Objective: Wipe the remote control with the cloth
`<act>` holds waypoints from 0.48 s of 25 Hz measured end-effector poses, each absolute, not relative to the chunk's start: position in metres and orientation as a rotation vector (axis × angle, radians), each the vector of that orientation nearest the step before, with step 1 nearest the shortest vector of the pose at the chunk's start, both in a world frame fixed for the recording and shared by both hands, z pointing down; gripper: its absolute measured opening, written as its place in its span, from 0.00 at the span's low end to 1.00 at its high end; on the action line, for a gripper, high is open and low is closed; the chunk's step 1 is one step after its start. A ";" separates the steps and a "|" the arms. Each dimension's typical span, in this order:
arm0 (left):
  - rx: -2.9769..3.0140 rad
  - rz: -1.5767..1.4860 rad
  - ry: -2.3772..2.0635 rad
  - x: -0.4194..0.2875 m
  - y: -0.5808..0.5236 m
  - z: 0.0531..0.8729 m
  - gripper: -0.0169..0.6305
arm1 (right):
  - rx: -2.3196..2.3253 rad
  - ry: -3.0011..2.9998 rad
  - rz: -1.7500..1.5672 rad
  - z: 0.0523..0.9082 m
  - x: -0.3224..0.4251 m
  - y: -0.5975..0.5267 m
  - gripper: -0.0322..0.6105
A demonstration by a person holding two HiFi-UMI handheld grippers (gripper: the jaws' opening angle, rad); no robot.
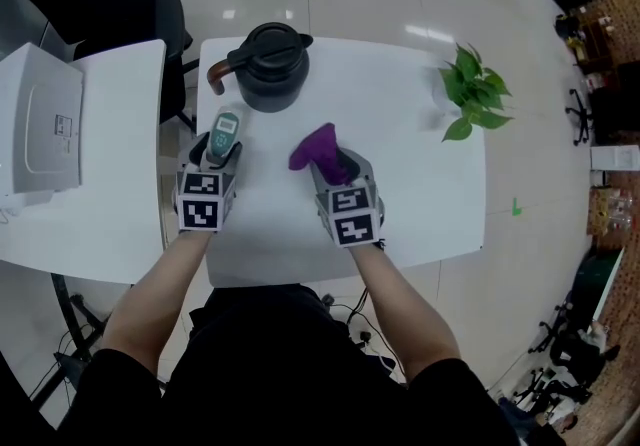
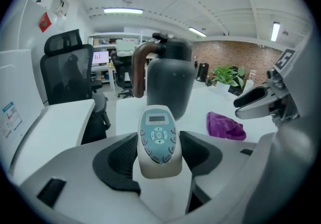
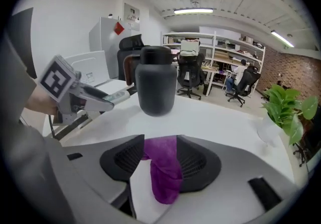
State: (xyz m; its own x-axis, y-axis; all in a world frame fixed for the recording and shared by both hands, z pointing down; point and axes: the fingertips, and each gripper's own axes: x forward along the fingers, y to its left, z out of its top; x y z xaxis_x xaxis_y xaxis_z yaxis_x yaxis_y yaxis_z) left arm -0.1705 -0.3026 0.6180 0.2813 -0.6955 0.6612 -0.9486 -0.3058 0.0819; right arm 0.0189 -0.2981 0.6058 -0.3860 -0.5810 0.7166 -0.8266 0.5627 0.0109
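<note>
Black jug [image 1: 270,69]; potted plant [image 1: 472,92]; white table [image 1: 400,149]

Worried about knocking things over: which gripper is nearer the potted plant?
Right. The right gripper, at the purple cloth, sits left of the potted plant; the left gripper is farther left, beyond it.

Open-plan office: swivel chairs [image 3: 189,80], storage shelving [image 3: 225,47], white desks [image 1: 100,134], brick wall [image 2: 235,54].

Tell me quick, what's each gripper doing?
Left gripper: closed on the remote.
Right gripper: open, with the cloth between its fingers.
</note>
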 end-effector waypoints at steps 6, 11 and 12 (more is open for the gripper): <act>2.191 0.759 -1.433 -0.150 -0.272 0.600 0.42 | 1.072 -1.992 0.575 0.657 0.024 -0.303 0.54; 2.243 0.785 -1.411 -0.138 -0.256 0.591 0.42 | 1.080 -1.929 0.603 0.680 0.028 -0.313 0.55; 2.250 0.785 -1.409 -0.136 -0.254 0.589 0.42 | 1.081 -1.928 0.615 0.681 0.028 -0.315 0.55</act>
